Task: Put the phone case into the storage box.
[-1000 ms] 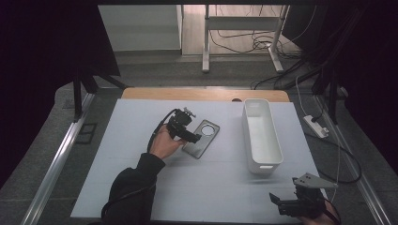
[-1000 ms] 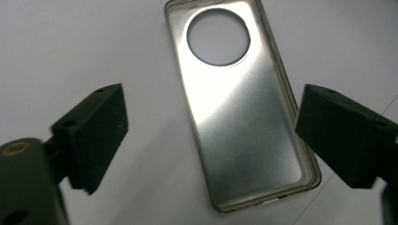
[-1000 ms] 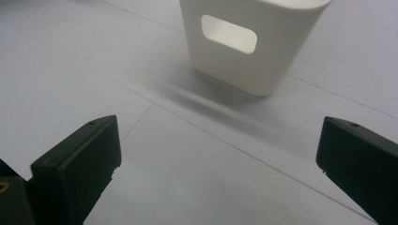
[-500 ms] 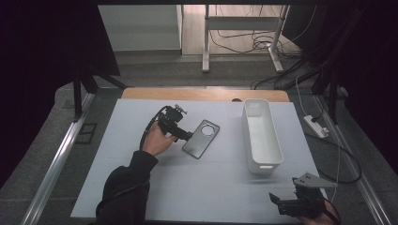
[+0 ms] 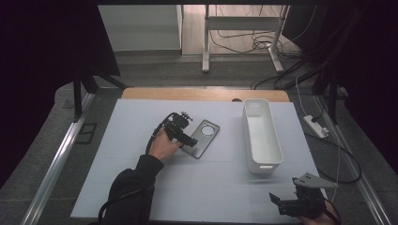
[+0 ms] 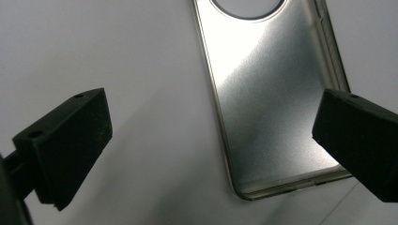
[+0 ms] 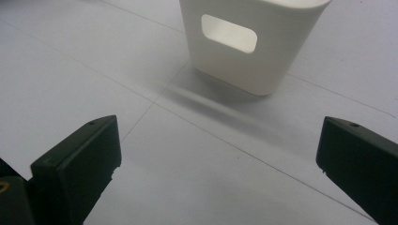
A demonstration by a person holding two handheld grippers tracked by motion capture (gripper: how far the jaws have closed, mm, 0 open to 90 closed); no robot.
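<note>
A silver metal phone back plate (image 5: 204,136) with a round camera hole lies flat on the white table sheet (image 5: 141,187). My left gripper (image 5: 188,140) hovers at its near left corner, held by a hand in a dark sleeve. In the left gripper view the plate (image 6: 272,108) lies below and between the wide jaws of this gripper (image 6: 213,117); they have just been opening and do not touch it. My right gripper (image 5: 278,202) rests open at the table's near right corner. Nothing lies between the jaws of the right gripper (image 7: 218,140).
A long white bin (image 5: 278,140) stands right of the plate, its handle end (image 7: 244,51) facing my right gripper. A wooden strip (image 5: 206,94) borders the far edge. Metal rails run along both table sides; cables and a power strip (image 5: 315,126) lie at the right.
The left gripper slid left off the top of the plate, then sank toward its near left corner. The whole plate is now uncovered. The right gripper stayed put.
</note>
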